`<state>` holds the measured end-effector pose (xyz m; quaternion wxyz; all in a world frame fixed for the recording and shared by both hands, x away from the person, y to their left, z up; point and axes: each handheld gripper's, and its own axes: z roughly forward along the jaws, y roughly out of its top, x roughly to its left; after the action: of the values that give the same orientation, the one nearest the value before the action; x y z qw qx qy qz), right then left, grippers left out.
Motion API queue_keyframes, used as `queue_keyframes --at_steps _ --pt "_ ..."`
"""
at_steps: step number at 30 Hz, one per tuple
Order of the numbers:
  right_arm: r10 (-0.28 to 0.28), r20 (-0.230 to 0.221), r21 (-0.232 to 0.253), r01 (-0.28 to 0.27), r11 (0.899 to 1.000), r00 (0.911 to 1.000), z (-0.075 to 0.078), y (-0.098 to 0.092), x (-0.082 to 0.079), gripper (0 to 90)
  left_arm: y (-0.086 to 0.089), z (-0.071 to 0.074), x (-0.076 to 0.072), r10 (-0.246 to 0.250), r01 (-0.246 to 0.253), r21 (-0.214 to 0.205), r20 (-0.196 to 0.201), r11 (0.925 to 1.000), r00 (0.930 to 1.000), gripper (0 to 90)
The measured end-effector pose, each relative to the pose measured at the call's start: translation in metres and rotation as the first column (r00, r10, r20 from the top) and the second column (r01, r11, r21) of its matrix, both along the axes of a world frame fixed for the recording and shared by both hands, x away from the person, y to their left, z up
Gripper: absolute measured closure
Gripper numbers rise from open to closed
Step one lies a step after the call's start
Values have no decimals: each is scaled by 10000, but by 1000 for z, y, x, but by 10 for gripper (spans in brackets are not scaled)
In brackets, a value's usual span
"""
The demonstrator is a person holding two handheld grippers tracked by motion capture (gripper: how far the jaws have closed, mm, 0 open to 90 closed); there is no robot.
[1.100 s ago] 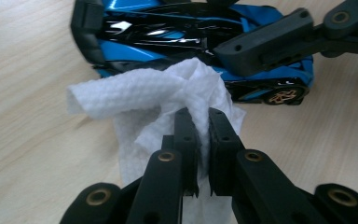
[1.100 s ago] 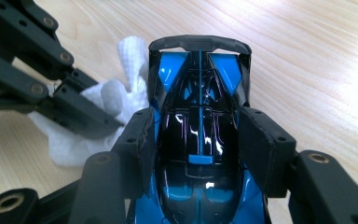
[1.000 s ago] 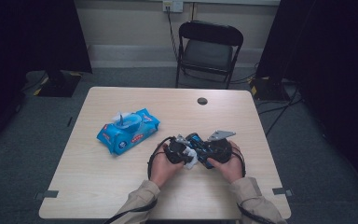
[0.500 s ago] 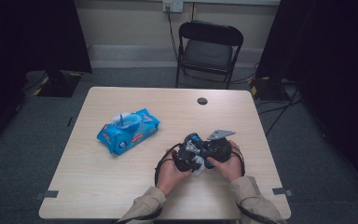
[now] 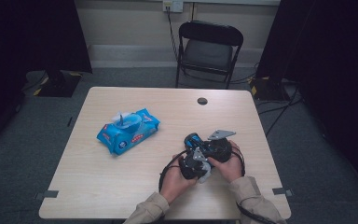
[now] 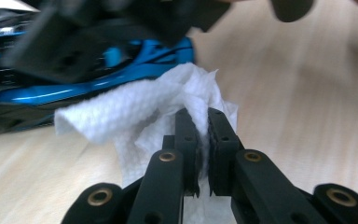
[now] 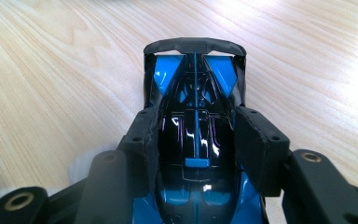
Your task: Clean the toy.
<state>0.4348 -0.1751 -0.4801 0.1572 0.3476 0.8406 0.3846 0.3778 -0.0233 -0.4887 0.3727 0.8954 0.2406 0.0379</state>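
On the left of the pale wooden worktop [image 5: 121, 186] lies a blue pack of wet wipes [image 5: 127, 130], a white sheet poking from its top, well apart from the hands. Near the front edge, right of middle, the left claw [image 6: 202, 126] is closed on a crumpled white wipe [image 6: 135, 112], which lies against the side of a blue and black toy car [image 7: 196, 140]. From above, that wipe is only a pale scrap below the left claw [image 5: 195, 164], and the car's body is mostly covered by hands and tools; its blue nose [image 5: 193, 139] peeks out. The right claw [image 7: 196, 154] clamps the car's glossy cabin from both sides. In the left gripper view the car is blurred and cut off. A small dark hole [image 5: 202, 101] sits near the worktop's far edge. Beyond stands a black folding chair [image 5: 209, 51] on grey carpet, with dark curtains at both sides.
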Motion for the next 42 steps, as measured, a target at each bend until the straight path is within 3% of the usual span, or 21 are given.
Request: queue_keyframes --at_steps 5,8,13,14,18,23,27,33,37,40,42 --pt "-29 -7 0 29 10000 10000 0 1 0 512 -6 0 -6 -304 303 -121 -27 9995 9995 848" --pt "-48 15 -28 48 10000 10000 0 1 0 512 -3 -2 -7 -396 393 -344 -99 9986 9992 848" --pt "-27 27 68 27 10000 10000 -1 0 0 512 7 4 -7 -484 481 -363 -62 9982 9988 847" --pt "-26 38 57 26 10000 10000 -1 0 0 512 10 5 -7 -283 278 -512 -88 9983 9996 846" --pt "-23 29 87 22 10000 10000 -1 0 0 512 29 13 -4 -36 42 -535 111 9986 9999 847" --pt "-24 64 116 23 9999 10000 -1 -1 -1 512 58 23 3 629 -612 -521 327 9968 9975 847" --pt "-60 144 105 58 9999 9999 -2 -1 -2 512 81 27 14 1410 -1383 -590 438 9886 9890 848" --pt "-50 116 130 48 9999 9999 -2 -1 -2 512 107 23 38 2685 -2653 -652 458 9619 9622 849" --pt "-58 113 131 56 9999 9999 -2 -1 -2 512 110 17 51 3319 -3291 -642 406 9421 9424 849" --pt "-41 97 149 40 9999 9999 -2 -1 -2 512 102 10 61 3299 -3294 -185 339 9440 9434 848" --pt "-52 104 130 50 9999 9999 -2 -1 -2 512 94 6 65 3284 -3281 -148 262 9445 9442 845"
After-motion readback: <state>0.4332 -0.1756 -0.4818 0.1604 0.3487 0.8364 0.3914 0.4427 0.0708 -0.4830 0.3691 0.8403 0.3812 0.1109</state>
